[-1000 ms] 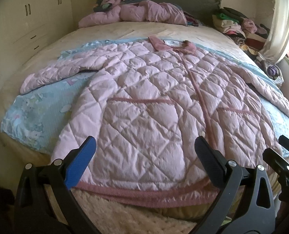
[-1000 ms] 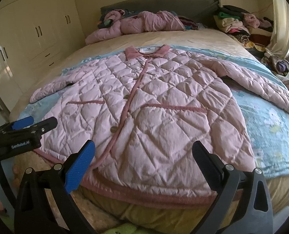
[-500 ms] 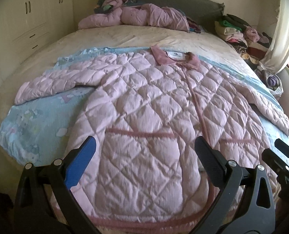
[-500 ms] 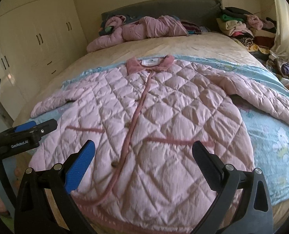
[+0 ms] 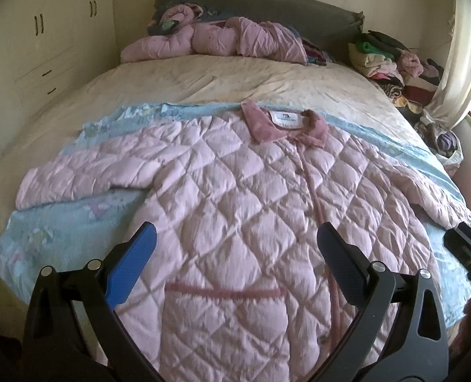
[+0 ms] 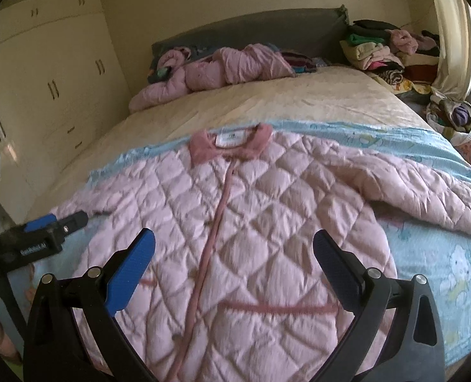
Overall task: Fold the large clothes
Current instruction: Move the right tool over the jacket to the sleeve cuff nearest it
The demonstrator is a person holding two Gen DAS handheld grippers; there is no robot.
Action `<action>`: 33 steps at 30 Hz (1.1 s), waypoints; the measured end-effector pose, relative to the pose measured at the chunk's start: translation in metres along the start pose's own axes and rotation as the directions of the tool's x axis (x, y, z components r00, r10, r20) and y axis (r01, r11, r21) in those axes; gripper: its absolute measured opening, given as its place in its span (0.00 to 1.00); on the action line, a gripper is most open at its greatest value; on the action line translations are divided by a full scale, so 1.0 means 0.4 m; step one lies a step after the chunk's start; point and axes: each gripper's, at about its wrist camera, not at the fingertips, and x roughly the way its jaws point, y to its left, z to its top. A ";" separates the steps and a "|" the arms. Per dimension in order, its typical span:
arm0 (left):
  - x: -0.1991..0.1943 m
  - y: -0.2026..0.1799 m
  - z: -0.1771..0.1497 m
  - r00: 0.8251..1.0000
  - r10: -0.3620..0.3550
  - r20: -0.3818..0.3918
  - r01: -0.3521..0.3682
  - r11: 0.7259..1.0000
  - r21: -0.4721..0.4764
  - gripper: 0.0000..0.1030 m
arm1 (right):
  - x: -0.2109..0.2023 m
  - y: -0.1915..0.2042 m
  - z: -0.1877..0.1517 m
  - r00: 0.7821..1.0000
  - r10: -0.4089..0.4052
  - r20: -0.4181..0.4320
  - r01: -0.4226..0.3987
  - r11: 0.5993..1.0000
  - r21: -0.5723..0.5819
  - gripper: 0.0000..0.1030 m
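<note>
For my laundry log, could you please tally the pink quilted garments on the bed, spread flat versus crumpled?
Spread flat: 1, the quilted coat on the blue blanket.
Crumpled: 1, the bundle by the headboard.
Total: 2.

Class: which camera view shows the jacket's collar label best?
The left wrist view: the collar label is larger there, with a dark logo visible. The right wrist view shows the same label smaller and blurrier, between the collar flaps.
</note>
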 end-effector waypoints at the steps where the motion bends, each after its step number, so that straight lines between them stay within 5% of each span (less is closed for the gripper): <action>1: 0.006 0.000 0.010 1.000 -0.001 -0.002 0.001 1.000 -0.003 0.92 | 0.004 -0.008 0.016 1.000 -0.004 0.005 0.004 1.000 0.013 0.96; 21: 0.100 0.029 0.241 0.999 -0.010 0.045 0.015 0.994 -0.111 0.92 | -0.002 -0.211 0.308 0.978 -0.105 0.180 0.066 0.975 0.211 0.96; 33: 0.202 -0.010 0.278 0.999 -0.002 0.047 0.008 0.989 -0.147 0.92 | 0.046 -0.471 0.296 0.947 -0.284 0.152 0.202 0.891 0.405 0.96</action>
